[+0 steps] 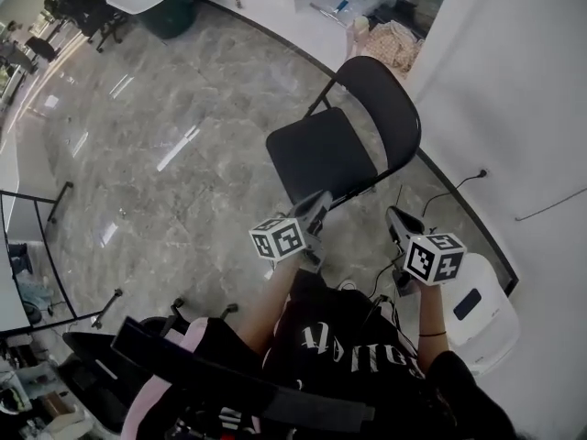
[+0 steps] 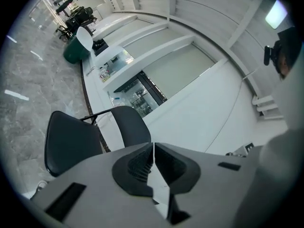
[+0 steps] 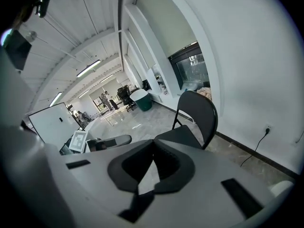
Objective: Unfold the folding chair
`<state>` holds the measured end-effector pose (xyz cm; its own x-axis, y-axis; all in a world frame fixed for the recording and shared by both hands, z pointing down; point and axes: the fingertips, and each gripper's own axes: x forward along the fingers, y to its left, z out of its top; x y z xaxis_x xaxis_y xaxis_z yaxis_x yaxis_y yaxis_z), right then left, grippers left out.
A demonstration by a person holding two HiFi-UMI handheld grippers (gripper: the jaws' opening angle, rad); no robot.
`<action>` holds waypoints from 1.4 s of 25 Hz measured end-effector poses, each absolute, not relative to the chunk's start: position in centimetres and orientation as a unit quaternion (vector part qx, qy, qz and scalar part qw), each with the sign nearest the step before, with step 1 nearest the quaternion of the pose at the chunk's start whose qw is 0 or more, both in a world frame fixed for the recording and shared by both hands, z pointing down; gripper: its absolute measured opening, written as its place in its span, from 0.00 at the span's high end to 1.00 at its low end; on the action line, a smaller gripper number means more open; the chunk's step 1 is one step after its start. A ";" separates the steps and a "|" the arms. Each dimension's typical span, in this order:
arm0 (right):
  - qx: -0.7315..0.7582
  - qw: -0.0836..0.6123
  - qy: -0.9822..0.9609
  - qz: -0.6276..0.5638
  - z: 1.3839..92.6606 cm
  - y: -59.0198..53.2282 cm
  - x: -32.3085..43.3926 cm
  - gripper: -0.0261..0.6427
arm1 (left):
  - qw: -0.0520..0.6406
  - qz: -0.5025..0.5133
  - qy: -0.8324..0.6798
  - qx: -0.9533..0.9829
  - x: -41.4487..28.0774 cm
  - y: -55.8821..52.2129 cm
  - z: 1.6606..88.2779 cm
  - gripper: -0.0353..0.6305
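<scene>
Since the folding chair (image 1: 339, 145) is already standing open on the floor (image 1: 156, 154) beside the wall, seat level and back upright, both tools are hanging well clear of it. Left gripper (image 1: 319, 204) and right gripper (image 1: 400, 218) are showing jaws pressed together on nothing, probably because the unfolding looks finished.
</scene>
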<state>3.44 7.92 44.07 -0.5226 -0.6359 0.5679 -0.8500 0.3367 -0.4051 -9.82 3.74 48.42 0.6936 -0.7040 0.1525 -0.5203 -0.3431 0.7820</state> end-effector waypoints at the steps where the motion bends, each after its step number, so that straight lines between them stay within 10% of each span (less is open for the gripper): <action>1: 0.460 0.152 -0.804 0.344 44.0 9.1 4.3 0.94 | 0.431 -0.105 -0.377 0.813 -8.6 5.2 48.2 0.93; 17: 0.388 0.126 -0.843 0.351 43.4 23.5 2.8 0.94 | 0.377 -0.039 -0.384 0.842 -4.5 21.6 46.6 0.93; 35: 0.441 0.121 -0.821 0.343 43.1 32.2 -15.5 0.94 | 0.336 -0.080 -0.350 0.871 -25.8 32.4 42.7 0.93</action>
<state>-15.55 32.19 43.11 -0.5827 -0.6403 0.5006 -0.8060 0.3763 -0.4569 -25.80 32.40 42.72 0.7421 -0.6634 0.0959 -0.5559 -0.5293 0.6409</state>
